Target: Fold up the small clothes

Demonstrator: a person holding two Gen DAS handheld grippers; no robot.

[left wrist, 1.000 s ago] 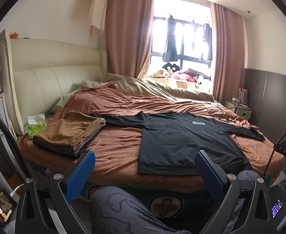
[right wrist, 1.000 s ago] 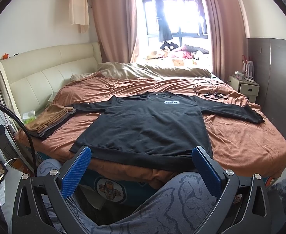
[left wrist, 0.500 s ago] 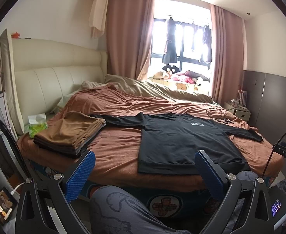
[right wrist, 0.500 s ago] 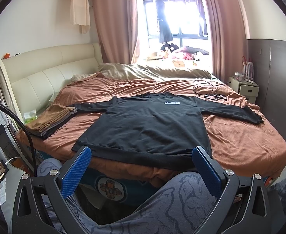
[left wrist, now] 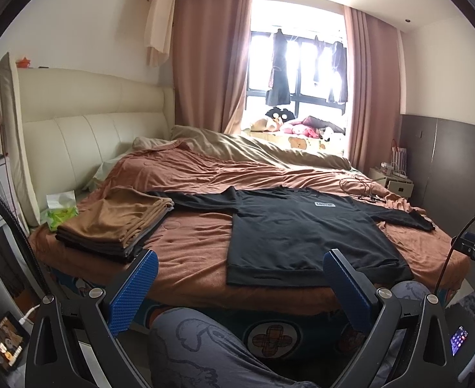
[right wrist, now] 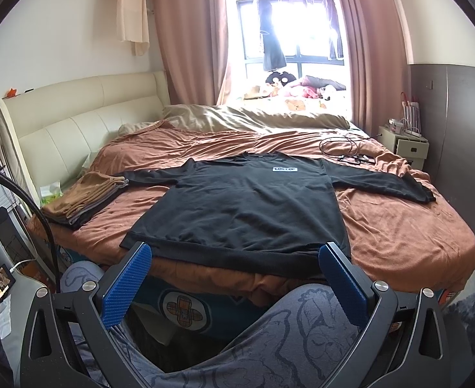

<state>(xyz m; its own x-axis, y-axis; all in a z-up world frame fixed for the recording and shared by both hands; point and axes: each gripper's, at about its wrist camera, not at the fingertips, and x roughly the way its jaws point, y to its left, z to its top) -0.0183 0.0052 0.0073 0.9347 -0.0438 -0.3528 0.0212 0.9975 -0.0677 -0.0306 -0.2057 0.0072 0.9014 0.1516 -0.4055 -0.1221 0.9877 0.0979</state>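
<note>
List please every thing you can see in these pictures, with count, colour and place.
black sweatshirt: one, black, spread flat on the bed, sleeves out
folded clothes: one stack, brown on top, darker below, left of the sweatshirt
bed cover: one, rust brown
tissue pack: one, green and white, by the headboard
cables: dark, far right of the bed
left gripper: open, empty
right gripper: open, empty

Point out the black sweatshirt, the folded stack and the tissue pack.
Black sweatshirt (right wrist: 250, 213): right wrist view, middle of the chest.
Folded stack (left wrist: 114, 223): left wrist view, top brown layer.
Tissue pack (left wrist: 61, 215): left wrist view, green wrapper.
</note>
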